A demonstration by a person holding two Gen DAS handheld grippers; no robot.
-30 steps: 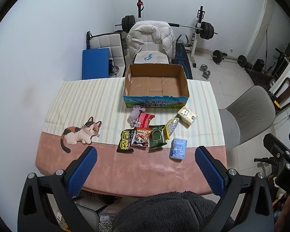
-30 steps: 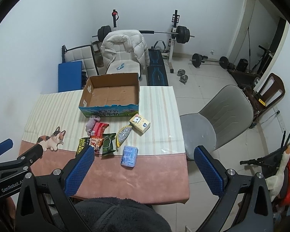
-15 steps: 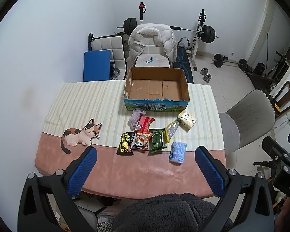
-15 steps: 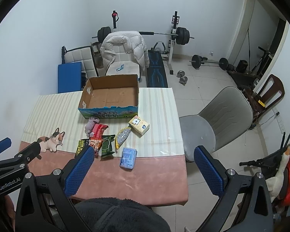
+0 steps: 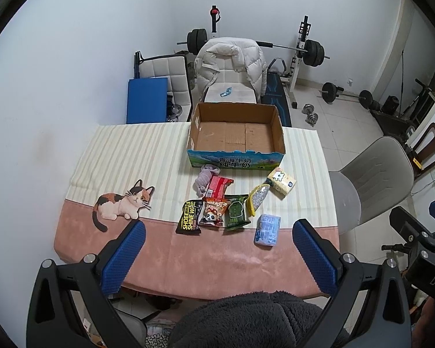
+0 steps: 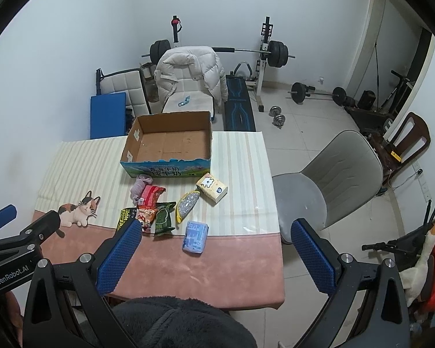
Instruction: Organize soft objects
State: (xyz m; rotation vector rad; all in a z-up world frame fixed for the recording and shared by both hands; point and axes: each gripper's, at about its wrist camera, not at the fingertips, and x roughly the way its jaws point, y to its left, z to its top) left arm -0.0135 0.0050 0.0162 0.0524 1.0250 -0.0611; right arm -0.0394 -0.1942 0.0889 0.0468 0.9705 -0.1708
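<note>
- The bench (image 5: 81, 156) is seen from above its near edge, draped in a cloth that is striped at the far half and pink at the near half, with a cat print (image 5: 121, 203) toward the left edge.
- An open cardboard box (image 5: 236, 136) is set at the far edge of the bench, nothing visible inside it.
- Both tongs are held up over the near edge: the left tongs (image 5: 217, 252) are spread wide with nothing gripped, and the right tongs (image 6: 214, 250) are likewise spread wide and empty.
- The soft things are gathered mid-bench, just in front of the box: a yellow tissue pack (image 5: 281, 181) toward the right edge, and a lilac cloth bundle (image 5: 206, 177) touching a red packet (image 5: 219, 187).
- Nearer the pink strip, a row is laid out: a black wipes pack (image 5: 190, 217), a panda snack bag (image 5: 213, 211), a green packet (image 5: 236, 211), and a yellow-edged silver pouch (image 5: 258, 198).
- A blue tissue pack (image 5: 267, 229) is found closest to the near edge, apart from the row.
</note>
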